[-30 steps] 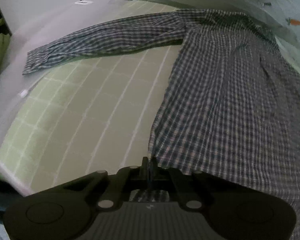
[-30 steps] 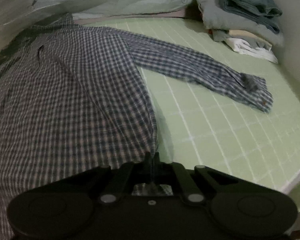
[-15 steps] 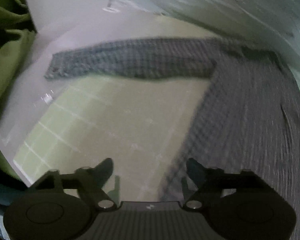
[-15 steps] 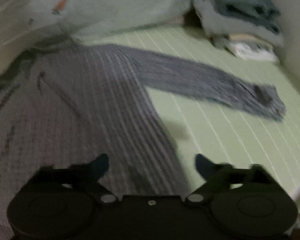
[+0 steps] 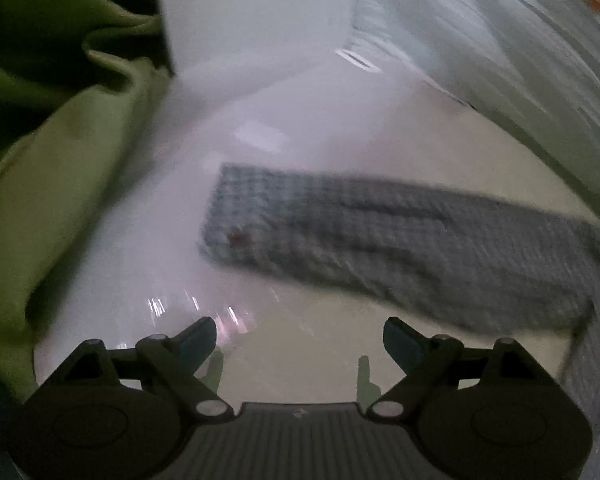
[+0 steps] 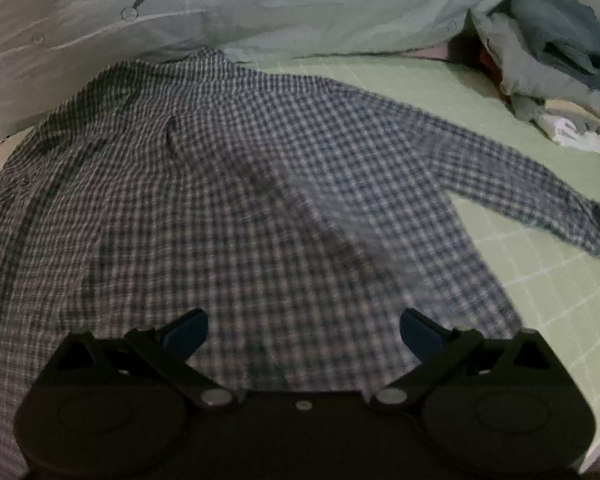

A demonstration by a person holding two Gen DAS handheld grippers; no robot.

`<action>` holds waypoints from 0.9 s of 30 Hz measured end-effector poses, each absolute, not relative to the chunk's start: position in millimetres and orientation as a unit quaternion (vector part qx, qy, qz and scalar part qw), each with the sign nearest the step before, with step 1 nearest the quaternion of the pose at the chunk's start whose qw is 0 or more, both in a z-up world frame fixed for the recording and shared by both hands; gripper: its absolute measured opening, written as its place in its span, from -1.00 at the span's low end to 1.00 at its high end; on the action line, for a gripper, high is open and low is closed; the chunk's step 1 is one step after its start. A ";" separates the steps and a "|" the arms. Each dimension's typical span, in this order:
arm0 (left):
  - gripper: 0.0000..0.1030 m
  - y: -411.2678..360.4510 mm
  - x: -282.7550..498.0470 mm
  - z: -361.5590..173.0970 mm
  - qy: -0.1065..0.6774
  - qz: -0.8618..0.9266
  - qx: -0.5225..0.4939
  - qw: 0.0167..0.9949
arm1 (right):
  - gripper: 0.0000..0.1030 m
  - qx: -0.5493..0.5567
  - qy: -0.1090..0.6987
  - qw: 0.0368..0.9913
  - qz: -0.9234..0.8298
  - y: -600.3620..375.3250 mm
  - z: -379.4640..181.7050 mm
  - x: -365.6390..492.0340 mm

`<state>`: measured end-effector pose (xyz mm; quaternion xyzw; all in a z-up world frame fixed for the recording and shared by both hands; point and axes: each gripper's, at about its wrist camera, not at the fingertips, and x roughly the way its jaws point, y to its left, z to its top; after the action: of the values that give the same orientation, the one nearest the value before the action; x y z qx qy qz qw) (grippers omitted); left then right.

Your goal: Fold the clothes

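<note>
Right wrist view: a checked shirt [image 6: 236,184] lies spread flat on a green bed [image 6: 548,300]; the right claw [image 6: 304,330] hangs released above it. The left claw [image 5: 300,338], opening and empty, faces a sleeve [image 5: 380,240]. Best to pinch the cuff squarely before folding inward.

Both views are dim, with flat, greyish light and no visible source. The left wrist view is heavily motion-blurred: the checked sleeve [image 5: 380,236] smears and small glints streak across the bed [image 5: 300,344]. The right wrist view is sharper, though the shirt [image 6: 228,200] softens mid-frame. Fisheye bending curves all edges, and the corners fall black.
</note>
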<state>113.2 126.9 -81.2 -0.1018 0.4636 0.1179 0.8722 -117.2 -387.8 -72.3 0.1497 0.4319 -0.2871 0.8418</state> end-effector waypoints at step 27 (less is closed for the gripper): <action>-0.72 80.5 159.6 -68.2 0.427 0.034 -0.004 0.903 | 1.00 0.183 0.432 0.818 -0.334 -370.8 -78.6 -98.8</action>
<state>159.6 80.5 -68.2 -0.0036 0.4274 0.0338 0.9034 -98.8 -370.8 -78.6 0.1830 0.4322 -0.3336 0.8176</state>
